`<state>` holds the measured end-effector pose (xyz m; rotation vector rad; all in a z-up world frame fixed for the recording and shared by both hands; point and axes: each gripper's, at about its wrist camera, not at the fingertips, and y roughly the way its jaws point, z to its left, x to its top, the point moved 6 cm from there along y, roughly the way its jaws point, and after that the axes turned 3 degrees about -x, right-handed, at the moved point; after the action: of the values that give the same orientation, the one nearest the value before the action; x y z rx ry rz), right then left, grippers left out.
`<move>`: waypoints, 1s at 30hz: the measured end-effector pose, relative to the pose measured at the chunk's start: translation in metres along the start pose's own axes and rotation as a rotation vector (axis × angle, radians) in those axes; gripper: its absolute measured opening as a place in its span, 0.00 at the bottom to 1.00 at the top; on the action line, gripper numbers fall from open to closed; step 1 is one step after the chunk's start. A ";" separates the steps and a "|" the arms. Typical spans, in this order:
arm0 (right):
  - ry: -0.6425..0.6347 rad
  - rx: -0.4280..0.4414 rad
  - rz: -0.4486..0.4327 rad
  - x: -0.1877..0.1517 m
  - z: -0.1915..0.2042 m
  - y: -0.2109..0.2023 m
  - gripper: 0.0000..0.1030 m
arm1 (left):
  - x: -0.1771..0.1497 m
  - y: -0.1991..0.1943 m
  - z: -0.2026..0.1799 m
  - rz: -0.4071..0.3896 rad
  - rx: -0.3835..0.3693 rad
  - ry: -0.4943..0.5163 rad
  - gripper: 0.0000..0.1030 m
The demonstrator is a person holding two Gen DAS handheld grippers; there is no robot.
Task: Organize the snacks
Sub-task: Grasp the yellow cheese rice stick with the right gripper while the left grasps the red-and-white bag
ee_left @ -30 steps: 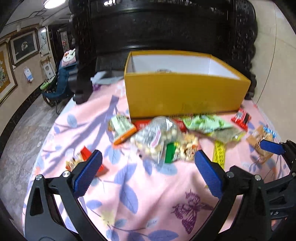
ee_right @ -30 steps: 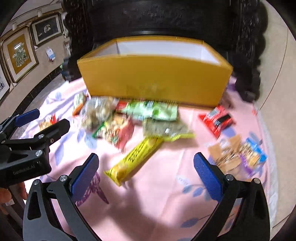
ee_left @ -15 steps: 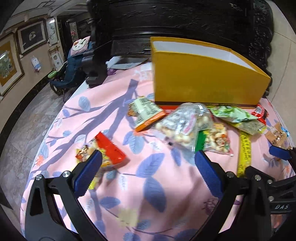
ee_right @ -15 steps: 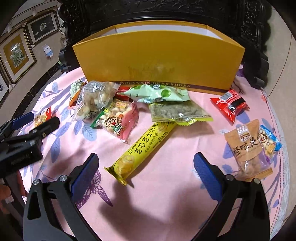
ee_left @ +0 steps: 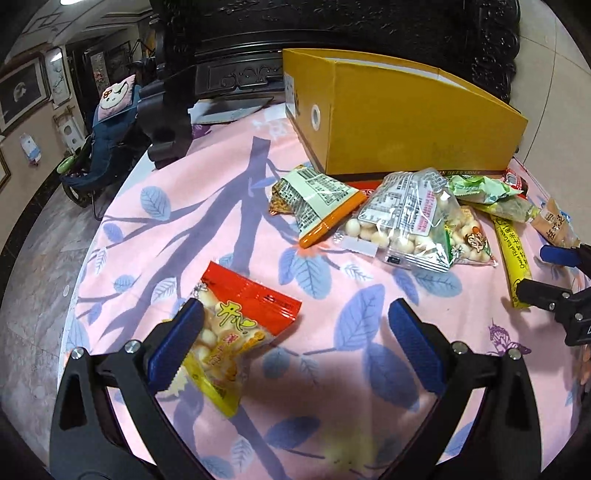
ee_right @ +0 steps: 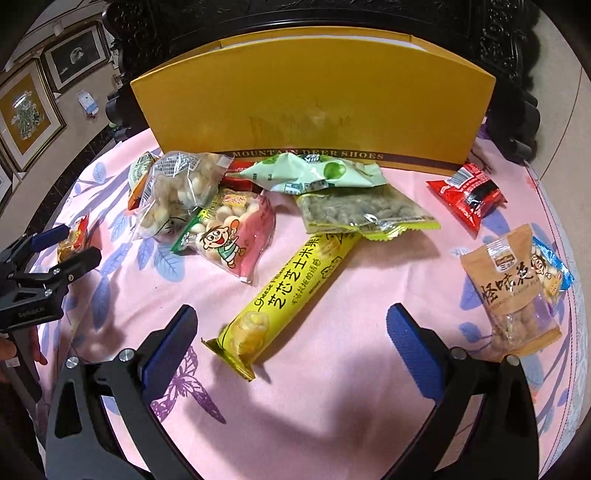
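A yellow shoe box [ee_left: 399, 122] [ee_right: 314, 103] stands at the back of the pink cloth. Snack packets lie in front of it. My left gripper [ee_left: 291, 343] is open, low over the cloth; a red-and-yellow packet [ee_left: 236, 328] lies just inside its left finger [ee_left: 177, 343]. My right gripper [ee_right: 291, 339] is open, with the near end of a long yellow corn stick packet [ee_right: 291, 291] between its fingers. Behind it lie a pink cartoon packet [ee_right: 232, 232], a clear packet of round puffs [ee_right: 177, 192], a green packet [ee_right: 314, 173] and a seed packet [ee_right: 358, 214].
A red packet [ee_right: 469, 195], a tan packet [ee_right: 513, 288] and a blue one [ee_right: 554, 273] lie at the right. An orange-edged packet [ee_left: 317, 203] sits by the box corner. Dark carved furniture [ee_left: 369, 26] rises behind. The cloth's edge drops to the floor [ee_left: 33, 258] at the left.
My left gripper has swung left and forward, bringing the red-and-yellow packet beside its left finger. My right gripper has come down closer to the yellow corn stick packet.
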<state>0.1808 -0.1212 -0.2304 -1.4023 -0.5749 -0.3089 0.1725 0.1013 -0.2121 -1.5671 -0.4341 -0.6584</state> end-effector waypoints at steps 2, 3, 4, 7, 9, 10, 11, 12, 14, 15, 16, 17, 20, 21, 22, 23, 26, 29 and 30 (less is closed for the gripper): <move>-0.001 -0.001 0.009 0.000 0.000 0.003 0.99 | 0.002 0.004 0.001 0.006 0.007 0.026 0.98; -0.003 -0.002 0.012 0.000 0.000 0.004 0.99 | 0.003 0.005 0.001 0.006 0.008 0.035 0.98; -0.003 -0.004 0.013 0.000 0.000 0.005 0.99 | 0.003 0.007 0.003 0.006 0.018 0.046 0.98; 0.002 -0.010 0.019 0.003 0.002 0.010 0.99 | 0.000 0.015 0.010 0.015 0.093 0.100 0.98; 0.010 -0.014 0.023 0.005 0.000 0.014 0.99 | -0.003 0.018 0.019 0.029 0.116 0.098 0.98; 0.015 -0.023 0.027 0.006 -0.001 0.017 0.99 | -0.004 0.019 0.026 0.037 0.101 0.060 0.98; 0.017 -0.038 0.033 0.007 -0.002 0.020 0.99 | -0.007 0.020 0.032 0.053 0.074 0.025 0.98; 0.018 -0.046 0.040 0.007 -0.003 0.023 0.99 | -0.009 0.022 0.037 0.064 0.037 -0.024 0.98; 0.006 -0.065 0.038 0.010 -0.002 0.026 0.99 | -0.011 0.022 0.042 0.064 0.010 -0.062 0.97; -0.004 -0.076 0.035 0.011 0.000 0.027 0.97 | -0.012 0.021 0.040 0.063 0.014 -0.051 0.94; -0.012 -0.088 0.032 0.012 0.001 0.028 0.95 | -0.012 0.020 0.038 0.057 0.006 -0.047 0.87; -0.020 -0.096 0.025 0.012 0.001 0.027 0.89 | -0.010 0.019 0.035 0.047 0.004 -0.040 0.83; -0.015 -0.093 0.000 0.017 -0.001 0.024 0.68 | -0.007 0.017 0.031 0.028 0.003 -0.052 0.46; -0.011 -0.093 -0.004 0.018 -0.004 0.023 0.59 | -0.005 0.018 0.030 0.027 0.001 -0.061 0.38; -0.009 -0.095 -0.008 0.018 -0.008 0.022 0.53 | -0.004 0.019 0.028 0.029 0.001 -0.062 0.34; -0.009 -0.097 -0.012 0.018 -0.012 0.020 0.44 | -0.003 0.019 0.027 0.031 0.002 -0.061 0.34; -0.010 -0.085 -0.009 0.017 -0.022 0.017 0.22 | -0.002 0.020 0.023 0.030 -0.003 -0.073 0.28; -0.007 -0.062 -0.003 0.014 -0.029 0.014 0.22 | -0.005 0.017 0.015 0.020 -0.018 -0.079 0.25; -0.011 -0.061 -0.003 0.012 -0.030 0.013 0.22 | -0.006 0.017 0.010 0.018 -0.025 -0.073 0.24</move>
<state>0.2036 -0.1473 -0.2360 -1.4628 -0.5808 -0.3237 0.1801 0.1097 -0.2285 -1.6205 -0.4670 -0.5958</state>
